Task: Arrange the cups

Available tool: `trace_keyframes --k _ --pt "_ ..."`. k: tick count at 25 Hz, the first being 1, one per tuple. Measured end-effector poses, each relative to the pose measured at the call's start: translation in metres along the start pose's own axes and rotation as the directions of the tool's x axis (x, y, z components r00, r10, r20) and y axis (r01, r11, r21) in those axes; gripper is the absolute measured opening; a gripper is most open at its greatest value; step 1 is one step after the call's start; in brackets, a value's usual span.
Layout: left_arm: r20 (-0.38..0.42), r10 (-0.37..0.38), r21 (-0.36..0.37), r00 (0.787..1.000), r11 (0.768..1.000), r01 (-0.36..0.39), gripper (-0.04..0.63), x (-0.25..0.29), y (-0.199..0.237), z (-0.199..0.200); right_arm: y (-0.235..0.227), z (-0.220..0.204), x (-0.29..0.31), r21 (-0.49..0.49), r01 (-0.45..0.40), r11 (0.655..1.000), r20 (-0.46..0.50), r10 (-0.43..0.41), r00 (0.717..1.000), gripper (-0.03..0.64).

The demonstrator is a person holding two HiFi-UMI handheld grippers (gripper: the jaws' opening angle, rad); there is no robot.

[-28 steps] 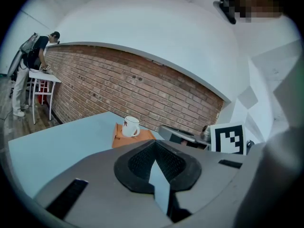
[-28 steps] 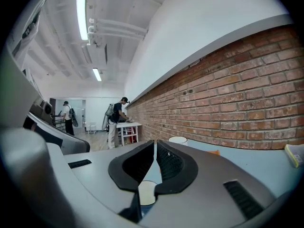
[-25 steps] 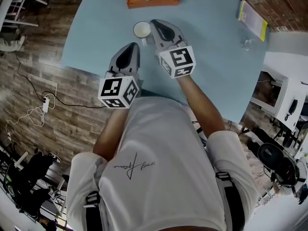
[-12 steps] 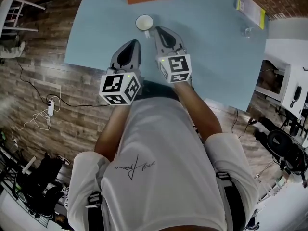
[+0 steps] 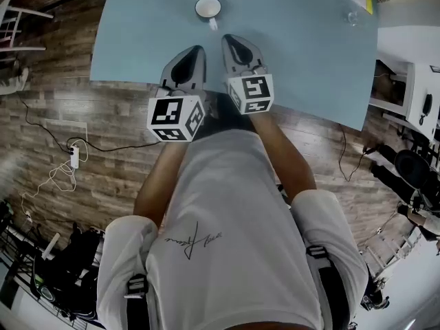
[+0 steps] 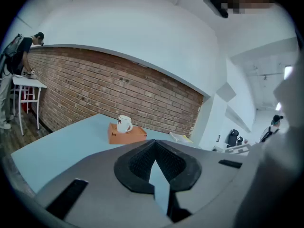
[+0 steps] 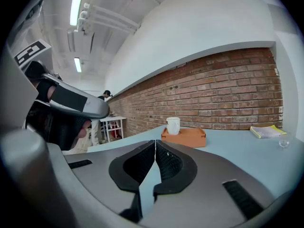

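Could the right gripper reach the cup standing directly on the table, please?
Probably yes: only bare table lies between the right gripper and cup, but its jaws are shut.

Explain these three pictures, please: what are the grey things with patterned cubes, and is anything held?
No robot here: a person holds a grey claw in each hand. The top-down picture comes from a camera on the person's head; the other two from cameras riding on each claw, looking along its jaws. The left claw and right claw are both shut and empty. On the light blue table stands one white mug; a second mug sits on an orange tray.
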State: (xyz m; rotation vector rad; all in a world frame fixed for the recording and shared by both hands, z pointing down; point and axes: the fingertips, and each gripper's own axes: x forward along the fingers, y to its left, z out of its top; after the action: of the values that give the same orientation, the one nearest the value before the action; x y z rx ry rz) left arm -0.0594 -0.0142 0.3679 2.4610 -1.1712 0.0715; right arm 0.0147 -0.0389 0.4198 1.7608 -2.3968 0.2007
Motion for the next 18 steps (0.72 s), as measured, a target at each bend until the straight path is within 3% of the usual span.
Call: trace_keyframes --k 8,18 --pt "0.011 0.013 0.003 1.000 1.000 -0.013 0.009 0.003 -0.002 -0.017 -0.010 -0.030 0.005 -0.006 0.044 0.999 -0.024 -0.044 0.999 0.023" --pt "-0.012 0.023 -0.037 1.000 0.999 -0.023 0.009 0.003 0.002 -0.030 -0.009 -0.056 0.038 0.010 0.036 0.999 -0.045 -0.036 0.998 0.039"
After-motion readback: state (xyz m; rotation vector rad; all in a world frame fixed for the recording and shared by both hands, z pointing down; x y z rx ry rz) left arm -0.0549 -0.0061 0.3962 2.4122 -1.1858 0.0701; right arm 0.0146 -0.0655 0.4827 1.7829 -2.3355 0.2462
